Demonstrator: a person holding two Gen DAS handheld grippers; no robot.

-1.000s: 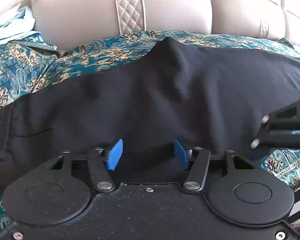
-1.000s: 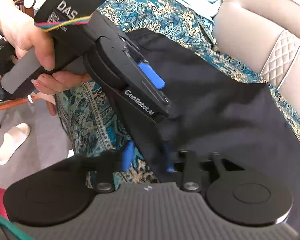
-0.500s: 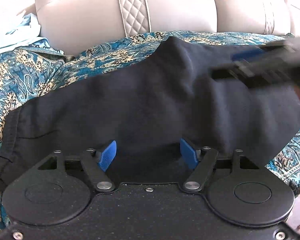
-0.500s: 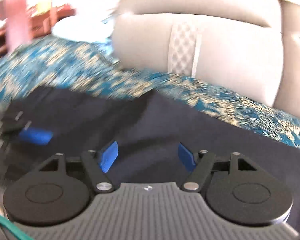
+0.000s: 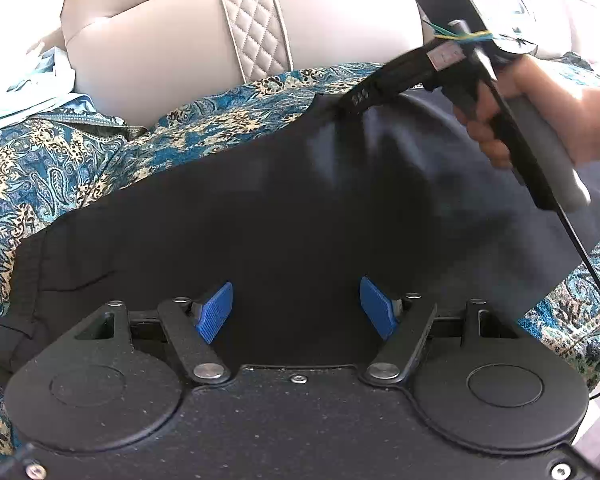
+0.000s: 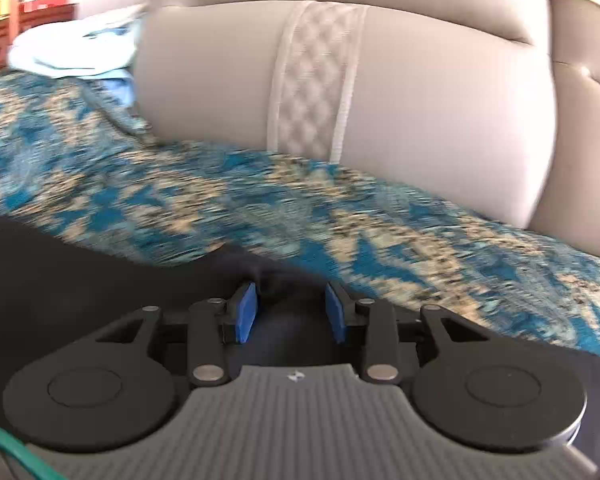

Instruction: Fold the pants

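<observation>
Pants (image 5: 284, 216): one dark pair, spread flat on one blue and tan patterned cover (image 5: 60, 168). One beige sofa back (image 5: 172, 52) behind, with one quilted strip (image 5: 256, 28) down it. One pale blue cloth (image 5: 40, 84) bunched at the far left.

Two grippers. Left gripper (image 5: 296, 308) low over the near edge of the pants, pointing toward the sofa back, two blue pads (image 5: 214, 312) spread wide apart, nothing pinched between, dark cloth under the gap.

Right gripper (image 6: 290, 312) at the far edge of the pants, where a small peak of cloth (image 6: 266, 276) pokes up between two blue pads (image 6: 246, 312). Pads partway apart, close beside the peak but not squeezed onto it. From the left camera, seen reaching in from the upper right, tilted down toward that far edge, held by one hand (image 5: 536, 120) wrapped round the handle, with one black cable (image 5: 596, 276) hanging down. Blurry around that tip.
</observation>
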